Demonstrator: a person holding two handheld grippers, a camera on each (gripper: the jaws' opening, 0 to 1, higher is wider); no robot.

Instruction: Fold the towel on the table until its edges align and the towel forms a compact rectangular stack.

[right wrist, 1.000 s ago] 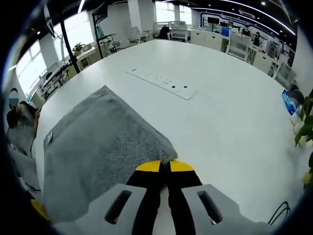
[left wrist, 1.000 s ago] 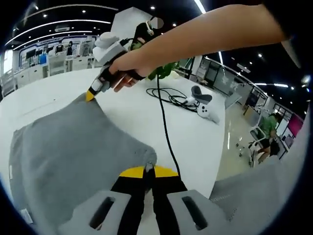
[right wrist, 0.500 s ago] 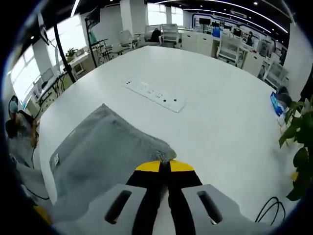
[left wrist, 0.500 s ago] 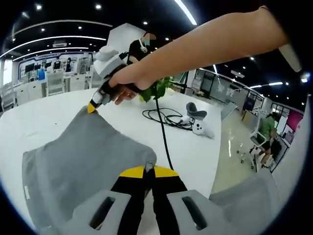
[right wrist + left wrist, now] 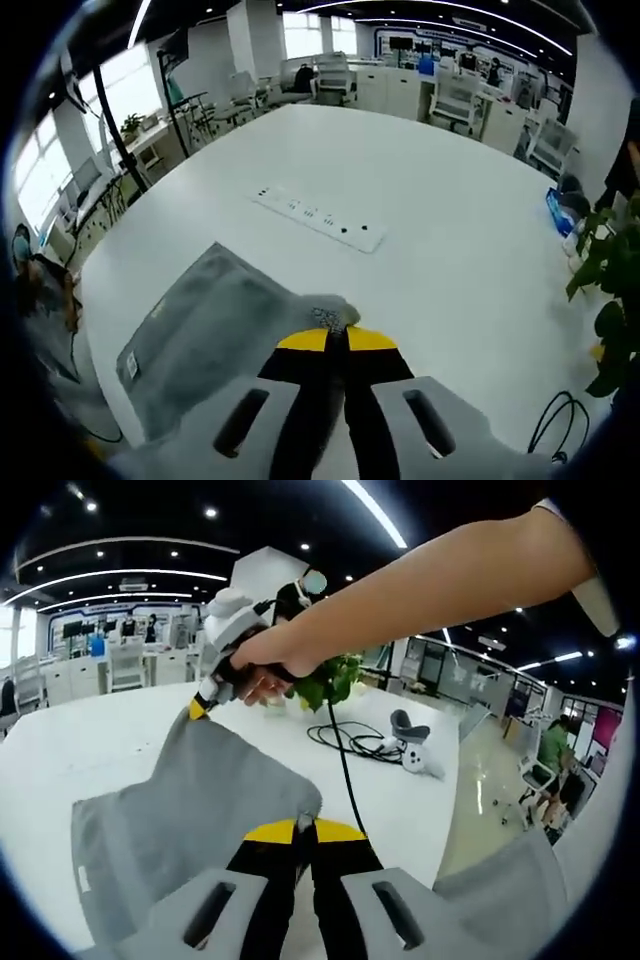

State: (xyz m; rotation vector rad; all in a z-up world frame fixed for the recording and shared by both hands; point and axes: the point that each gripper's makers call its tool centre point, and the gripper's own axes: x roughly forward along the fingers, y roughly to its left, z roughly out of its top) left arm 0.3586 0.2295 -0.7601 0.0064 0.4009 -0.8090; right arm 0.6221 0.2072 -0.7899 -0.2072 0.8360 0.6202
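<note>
Jaws of the left gripper (image 5: 305,830) pinch one corner of the grey towel (image 5: 190,810), and the right gripper (image 5: 337,340) pinches the neighbouring corner. Cloth sags away from both tools toward the white table (image 5: 450,200), its lifted edge stretched between them, so the fold likely carries that edge over the trailing end

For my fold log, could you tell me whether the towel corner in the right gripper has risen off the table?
Yes: the towel corner is lifted, farther from the power strip and table below.

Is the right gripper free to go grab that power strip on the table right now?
Probably not: the right gripper is shut on the towel corner. The table toward the power strip looks bare.
</note>
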